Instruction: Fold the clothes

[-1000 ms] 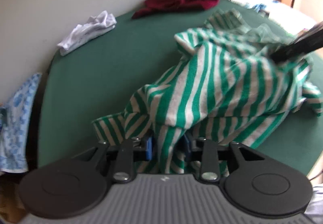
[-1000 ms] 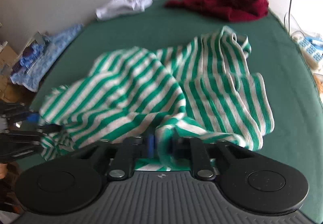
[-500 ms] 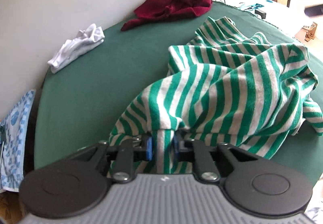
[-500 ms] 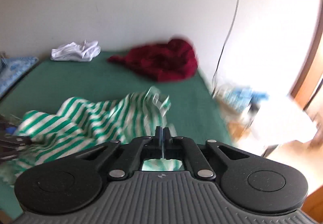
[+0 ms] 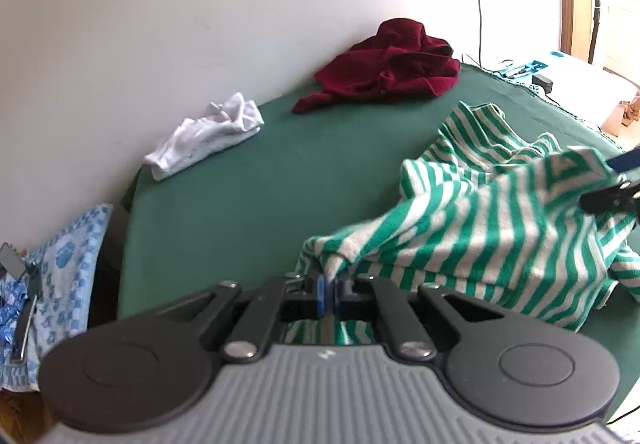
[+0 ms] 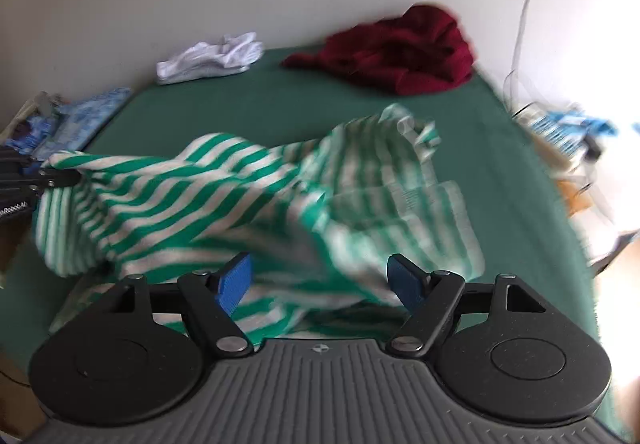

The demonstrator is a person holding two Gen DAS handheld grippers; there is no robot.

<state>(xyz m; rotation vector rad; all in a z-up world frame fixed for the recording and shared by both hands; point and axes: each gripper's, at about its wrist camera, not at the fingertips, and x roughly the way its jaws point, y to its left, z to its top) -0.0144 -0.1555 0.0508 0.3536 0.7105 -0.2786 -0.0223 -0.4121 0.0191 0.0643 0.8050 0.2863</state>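
Note:
A green-and-white striped shirt [image 5: 480,228] lies crumpled on the green table cover [image 5: 260,184], partly lifted. My left gripper [image 5: 328,286] is shut on a fold of the shirt's edge, holding it up above the cover; it shows at the left edge of the right wrist view, left gripper [image 6: 44,178]. My right gripper [image 6: 320,276] has its jaws opening, blue pads [image 6: 234,278] wide apart. The blurred shirt [image 6: 192,196] lies between and below them, not pressed. In the left wrist view the right gripper [image 5: 614,182] sits at the shirt's far corner.
A maroon garment [image 5: 392,64] and a white garment [image 5: 208,132] lie at the back by the wall. A blue patterned cloth [image 5: 68,256] hangs off the left end. Cables and small items [image 6: 560,128] crowd the right side.
The right gripper's jaws went from shut on the shirt to wide apart, letting the cloth go. The left gripper closed tighter on its fold and rose, pulling the shirt taut.

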